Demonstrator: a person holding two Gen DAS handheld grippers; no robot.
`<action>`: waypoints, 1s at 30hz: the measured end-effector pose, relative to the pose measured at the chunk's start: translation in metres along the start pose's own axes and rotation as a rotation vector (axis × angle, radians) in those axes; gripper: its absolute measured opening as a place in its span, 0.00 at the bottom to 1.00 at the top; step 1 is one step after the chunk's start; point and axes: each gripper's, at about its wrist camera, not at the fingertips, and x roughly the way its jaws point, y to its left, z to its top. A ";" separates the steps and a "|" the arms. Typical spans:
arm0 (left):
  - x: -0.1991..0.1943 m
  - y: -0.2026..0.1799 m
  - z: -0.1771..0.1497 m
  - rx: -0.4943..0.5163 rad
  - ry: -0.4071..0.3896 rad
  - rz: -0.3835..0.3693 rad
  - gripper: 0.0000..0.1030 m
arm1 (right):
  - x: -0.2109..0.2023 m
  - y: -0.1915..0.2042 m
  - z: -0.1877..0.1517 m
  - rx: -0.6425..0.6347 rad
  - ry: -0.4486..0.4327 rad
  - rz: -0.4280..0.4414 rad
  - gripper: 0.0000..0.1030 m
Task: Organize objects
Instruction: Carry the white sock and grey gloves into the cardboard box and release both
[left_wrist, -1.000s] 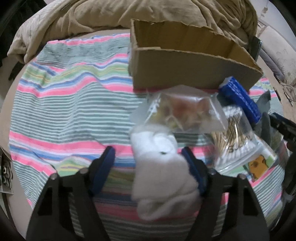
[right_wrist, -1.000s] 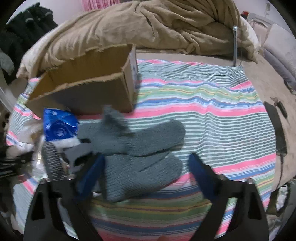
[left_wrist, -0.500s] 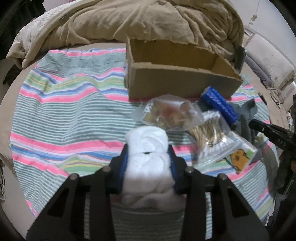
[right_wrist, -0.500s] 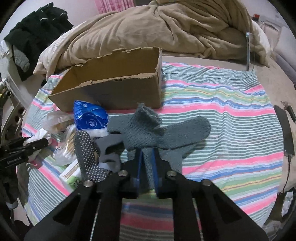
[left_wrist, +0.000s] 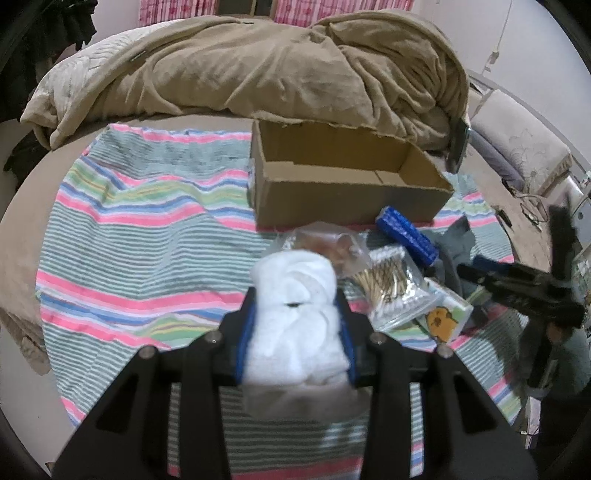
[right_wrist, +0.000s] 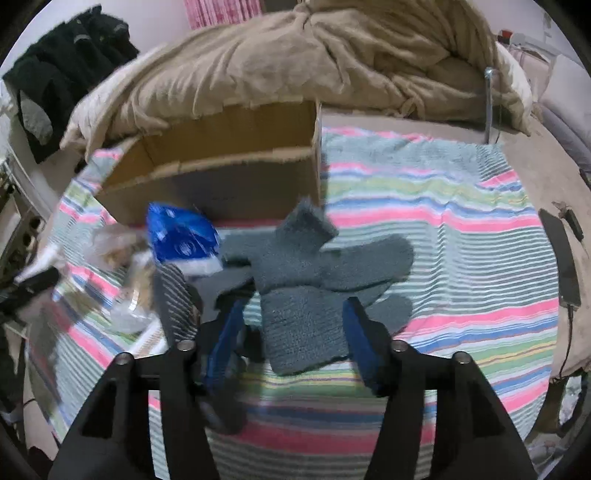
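The left gripper (left_wrist: 297, 325) is held low over the striped blanket (left_wrist: 140, 236), pointing toward the cardboard box (left_wrist: 343, 192). Its jaws are closed on a white rolled cloth (left_wrist: 295, 314), which bulges out above and below the blue pads (left_wrist: 245, 339). The cloth is lifted a little from the blanket, and it sits in front of the small pile of things.

The right gripper (right_wrist: 291, 332) also points toward the box (right_wrist: 221, 177), from the other side. Its jaws stand apart, and the cuff of a grey knitted sock (right_wrist: 303, 325) lies between them. The left pad seems apart from the sock; for the right pad I cannot tell. A second grey sock (right_wrist: 332, 258) lies across the first one, its cuff turned up close to the box corner.

Between the two grippers there is the pile: a blue packet (left_wrist: 406, 236), a clear bag of cotton swabs (left_wrist: 388, 284), another clear bag (left_wrist: 328, 243) with brownish things inside, and a card with a yellow figure (left_wrist: 443, 321). In the right wrist view a dark spotted sock (right_wrist: 173, 302) lies beside the left finger.

The box is open on top, its edges are torn and uneven, and its inside looks bare as far as one can see. Behind it the beige duvet (left_wrist: 277, 66) rises like a wall. To the left of the box in the left wrist view, and to its right in the right wrist view, the blanket lies wide and flat. A dark phone (right_wrist: 563, 266) lies at the far right edge of the bed.
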 end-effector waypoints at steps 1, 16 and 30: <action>-0.002 0.001 0.000 -0.001 -0.004 -0.002 0.38 | 0.006 0.003 -0.001 -0.009 0.016 -0.015 0.59; -0.022 -0.003 0.004 0.005 -0.057 -0.014 0.38 | -0.027 -0.007 0.002 0.029 -0.057 0.015 0.38; -0.026 -0.017 0.038 0.041 -0.125 -0.010 0.38 | -0.072 0.007 0.043 0.001 -0.180 0.092 0.39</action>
